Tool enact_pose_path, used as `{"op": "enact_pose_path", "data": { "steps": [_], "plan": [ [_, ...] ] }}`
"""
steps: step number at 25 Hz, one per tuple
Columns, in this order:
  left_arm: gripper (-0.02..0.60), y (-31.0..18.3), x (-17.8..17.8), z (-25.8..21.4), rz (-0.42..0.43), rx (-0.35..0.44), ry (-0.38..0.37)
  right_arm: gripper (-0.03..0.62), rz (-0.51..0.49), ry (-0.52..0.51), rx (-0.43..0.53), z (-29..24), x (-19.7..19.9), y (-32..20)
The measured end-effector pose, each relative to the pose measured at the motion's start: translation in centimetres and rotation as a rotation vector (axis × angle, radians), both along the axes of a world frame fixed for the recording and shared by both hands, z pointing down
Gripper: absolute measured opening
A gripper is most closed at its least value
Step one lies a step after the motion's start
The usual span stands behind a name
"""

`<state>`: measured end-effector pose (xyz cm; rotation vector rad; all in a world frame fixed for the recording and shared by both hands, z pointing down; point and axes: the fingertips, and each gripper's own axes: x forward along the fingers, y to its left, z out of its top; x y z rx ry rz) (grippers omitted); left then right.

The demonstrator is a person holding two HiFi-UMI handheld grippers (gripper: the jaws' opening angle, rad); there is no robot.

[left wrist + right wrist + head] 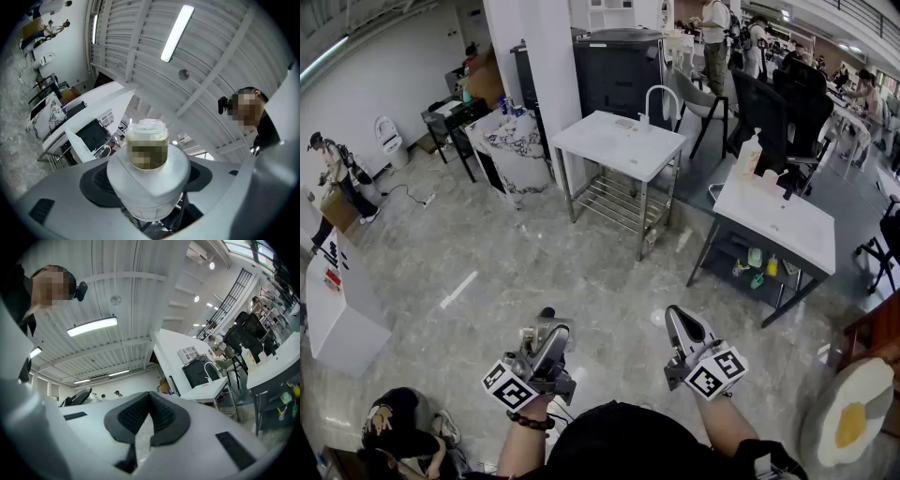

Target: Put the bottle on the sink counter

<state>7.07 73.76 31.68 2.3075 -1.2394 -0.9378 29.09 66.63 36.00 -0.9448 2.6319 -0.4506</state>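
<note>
Bottle (149,185): white, with a pale translucent cap (147,132), it stands between the jaws of the left gripper (547,334), which hold it by its wide body, one dark pad pressed against each side. The jaws stand fairly wide around it. Its base is hidden behind the gripper's own body in the left gripper view, and the print on its neck cannot be read. In the head view the bottle is hard to make out against the gripper.

It is well short of the sink tabletop (619,145), the white metal-legged stand with a curved faucet (659,97) at its far edge. The left gripper is held in the air on the near side of that tabletop, over the grey marble floor (497,253). Whether the tabletop has a basin cannot be told from here.

The right gripper (677,319) is also on the near side of the sink tabletop, level with the left one and a little apart from it. Its jaws are together, pad against pad, with nothing between them.

A second white tabletop (787,225) stands to the right of the sink tabletop. The person's forearms are cut off by the lower edge of the head view.
</note>
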Motion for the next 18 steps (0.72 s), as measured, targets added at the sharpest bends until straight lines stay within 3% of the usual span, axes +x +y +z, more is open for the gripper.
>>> {"op": "enact_pose_path", "data": {
  "steps": [4,11,18],
  "plan": [
    [0.351,0.0,0.7,0.7,0.0,-0.033,0.002,0.031,-0.014,0.008,-0.031,0.8,0.3,0.6],
    [0.351,-1.8,3.3,-0.1,0.005,-0.031,-0.03,0.03,0.0,-0.029,0.002,0.2,3.1,-0.7],
    [0.351,-1.8,6.2,0.8,-0.015,-0.083,-0.066,0.033,-0.111,0.134,0.114,2.2,3.4,1.0]
  ]
}}
